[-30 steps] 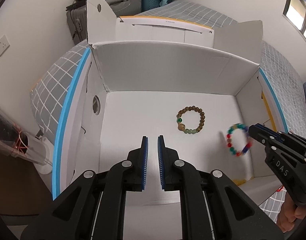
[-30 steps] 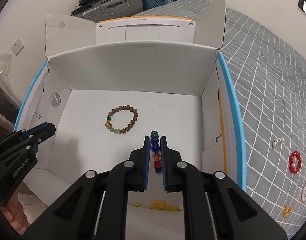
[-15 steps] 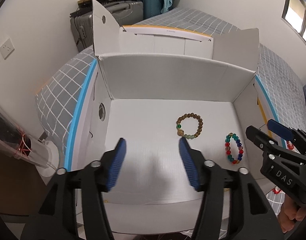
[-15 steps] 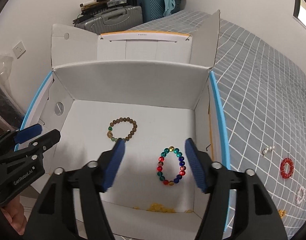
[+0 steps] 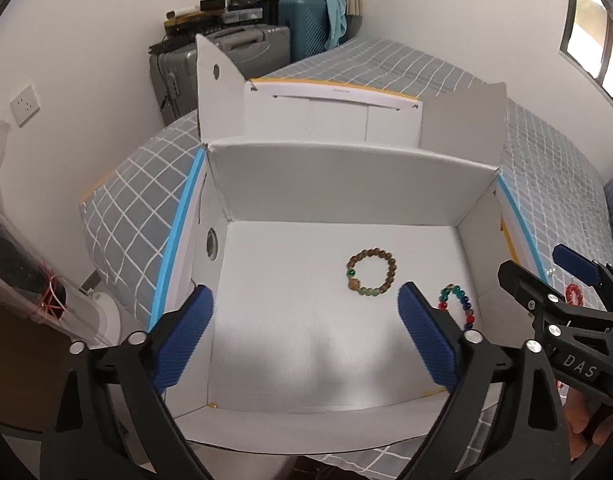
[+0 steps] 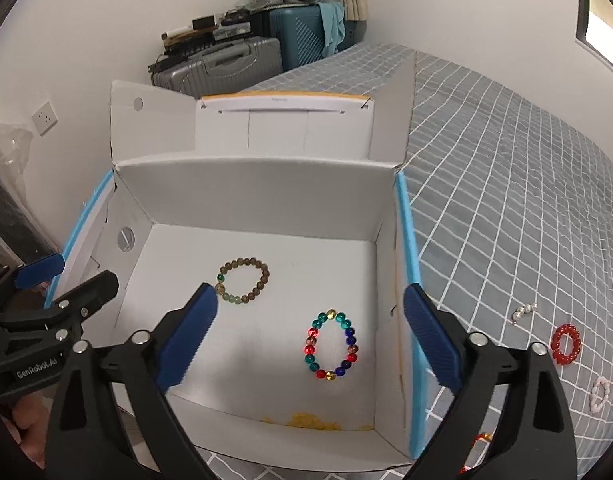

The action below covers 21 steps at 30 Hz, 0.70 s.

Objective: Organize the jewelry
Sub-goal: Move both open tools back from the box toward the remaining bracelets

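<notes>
Right wrist view: right gripper (image 6: 310,336) spread wide, empty, above multicolored bracelet (image 6: 331,346) inside white box (image 6: 258,196).

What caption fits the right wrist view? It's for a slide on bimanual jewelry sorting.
Open right gripper above a white box holding a multicolored bracelet and a brown bracelet.

matt white cardboard box (image 6: 266,196); glossy glass-like multicolour bracelet (image 6: 331,345); dull wood-look brown bracelet (image 6: 244,281); checked cloth bedcover (image 6: 506,168).
</notes>
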### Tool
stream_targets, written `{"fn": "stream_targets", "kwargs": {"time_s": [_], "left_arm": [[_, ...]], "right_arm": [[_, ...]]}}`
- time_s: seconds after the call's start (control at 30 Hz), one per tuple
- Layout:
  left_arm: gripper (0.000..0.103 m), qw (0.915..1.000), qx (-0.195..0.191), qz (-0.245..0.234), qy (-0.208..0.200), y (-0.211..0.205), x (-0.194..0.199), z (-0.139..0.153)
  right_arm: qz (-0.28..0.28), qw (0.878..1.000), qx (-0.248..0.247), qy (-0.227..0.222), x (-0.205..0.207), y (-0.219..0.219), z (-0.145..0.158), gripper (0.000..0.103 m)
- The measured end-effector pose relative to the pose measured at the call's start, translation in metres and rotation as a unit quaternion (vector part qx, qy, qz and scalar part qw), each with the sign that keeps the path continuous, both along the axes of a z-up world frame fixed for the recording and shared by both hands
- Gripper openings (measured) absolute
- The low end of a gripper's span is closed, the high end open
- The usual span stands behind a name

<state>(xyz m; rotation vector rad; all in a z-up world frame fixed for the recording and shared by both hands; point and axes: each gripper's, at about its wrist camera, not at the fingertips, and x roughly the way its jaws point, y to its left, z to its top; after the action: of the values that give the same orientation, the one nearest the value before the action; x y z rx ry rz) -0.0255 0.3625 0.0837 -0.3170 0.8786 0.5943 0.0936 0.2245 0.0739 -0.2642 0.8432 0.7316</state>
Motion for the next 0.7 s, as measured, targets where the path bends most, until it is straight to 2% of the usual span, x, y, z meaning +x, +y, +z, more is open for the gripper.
{"fn": "stream_targets", "kwargs": {"time_s": [0.1, 0.37, 0.7], "left_arm": [[0.097, 0.9999, 0.012, 0.002, -0.004, -0.005, 0.002, 0.006], [0.097, 0.9993, 0.027, -0.015, -0.020, -0.025, 0.011, 0.021], [0.097, 0.9972, 0.037, -0.059, -0.027, -0.076, 0.043, 0.034]], "right_arm": [[-0.008, 1.000, 0.009, -0.005, 0.004, -0.010, 0.007, 0.095], [-0.034, 0.999, 0.015, -0.015, 0.017, -0.044, 0.019, 0.095], [-0.095, 0.995, 0.005, -0.037, 0.044, -0.119, 0.030, 0.095]]}}
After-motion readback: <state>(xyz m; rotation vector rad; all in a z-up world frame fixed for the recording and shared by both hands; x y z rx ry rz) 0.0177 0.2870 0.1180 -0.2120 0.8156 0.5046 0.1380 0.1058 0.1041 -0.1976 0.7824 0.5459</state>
